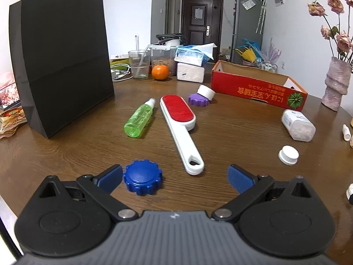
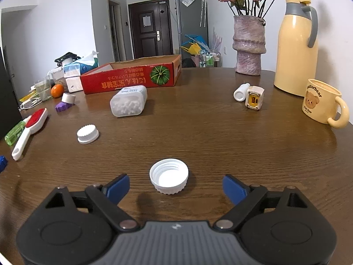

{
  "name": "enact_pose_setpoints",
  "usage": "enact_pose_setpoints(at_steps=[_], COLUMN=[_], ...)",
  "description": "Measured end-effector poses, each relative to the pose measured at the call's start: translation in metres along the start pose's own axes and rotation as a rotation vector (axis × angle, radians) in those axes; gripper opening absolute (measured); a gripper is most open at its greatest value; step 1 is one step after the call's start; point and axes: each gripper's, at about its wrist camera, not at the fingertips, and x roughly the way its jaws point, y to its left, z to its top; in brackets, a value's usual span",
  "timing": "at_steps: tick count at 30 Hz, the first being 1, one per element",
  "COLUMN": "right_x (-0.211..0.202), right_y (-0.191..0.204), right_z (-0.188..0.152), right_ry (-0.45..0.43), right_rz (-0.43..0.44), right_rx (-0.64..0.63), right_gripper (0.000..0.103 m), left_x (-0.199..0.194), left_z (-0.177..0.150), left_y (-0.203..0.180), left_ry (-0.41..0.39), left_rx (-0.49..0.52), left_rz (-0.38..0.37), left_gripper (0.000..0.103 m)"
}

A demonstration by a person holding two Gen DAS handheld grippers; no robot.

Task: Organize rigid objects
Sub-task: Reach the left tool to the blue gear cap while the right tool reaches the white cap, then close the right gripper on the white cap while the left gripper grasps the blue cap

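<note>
My left gripper (image 1: 175, 177) is open; a blue ribbed cap (image 1: 143, 180) lies beside its left pad. Ahead lie a red-and-white lint brush (image 1: 179, 123), a green spray bottle (image 1: 139, 121), a purple cap (image 1: 198, 99) with a white cap (image 1: 206, 92) leaning on it, a clear jar of white pellets (image 1: 297, 124) and a white ribbed cap (image 1: 288, 152). A red cardboard box (image 1: 258, 87) stands open behind. My right gripper (image 2: 176, 187) is open around an upturned white cap (image 2: 169, 175). In the right wrist view I see the box (image 2: 132, 77) and the jar (image 2: 129, 103).
A black paper bag (image 1: 64, 57) stands at the left. Glass, orange (image 1: 160, 72), tissue packs and cables crowd the back. A vase (image 2: 249, 46), a yellow thermos (image 2: 296, 53), a bear mug (image 2: 324, 102), a small white bottle (image 2: 241, 91) and a small yellow-faced box (image 2: 254, 98) stand at the right.
</note>
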Motion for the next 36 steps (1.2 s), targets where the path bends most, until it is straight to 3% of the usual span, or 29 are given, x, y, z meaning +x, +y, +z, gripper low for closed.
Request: enact_pose_setpoints(at_steps=[7,12,16,17,18,23,32,36], right_x=[0.015,0.016,0.014,0.012,0.011,0.008,0.006,0.004], right_y=[0.005,0.014,0.014,0.014,0.013,0.011,0.011,0.011], right_z=[0.001,0.001,0.0,0.0,-0.001,-0.003,-0.003,-0.002], right_ry=[0.001,-0.008,-0.015,-0.016,-0.018,-0.03,-0.034,-0.037], right_rz=[-0.014,-0.021,-0.019,-0.017,-0.016,-0.017,-0.015,-0.018], right_rx=[-0.016,-0.06,-0.055,-0.055,-0.053,-0.04,-0.025,-0.024], right_gripper=[0.081,0.06,0.051,0.041,0.039,0.039,0.039,0.039], left_x=[0.011,0.016,0.02,0.021,0.022,0.026,0.04,0.047], left_z=[-0.002,-0.002,-0.001,-0.001,-0.001,-0.003,-0.003,-0.003], left_y=[0.016,0.03,0.042,0.045,0.048,0.056,0.052,0.053], left_ry=[0.014,0.019,0.022,0.022,0.022,0.029,0.049,0.054], left_rx=[-0.034,-0.05,-0.06,-0.06,-0.062,-0.058,0.031,0.053], left_rz=[0.022,0.047,0.065,0.069,0.071,0.058,-0.051,-0.052], left_gripper=[0.103,0.103,0.103,0.103,0.103,0.103,0.103,0.101])
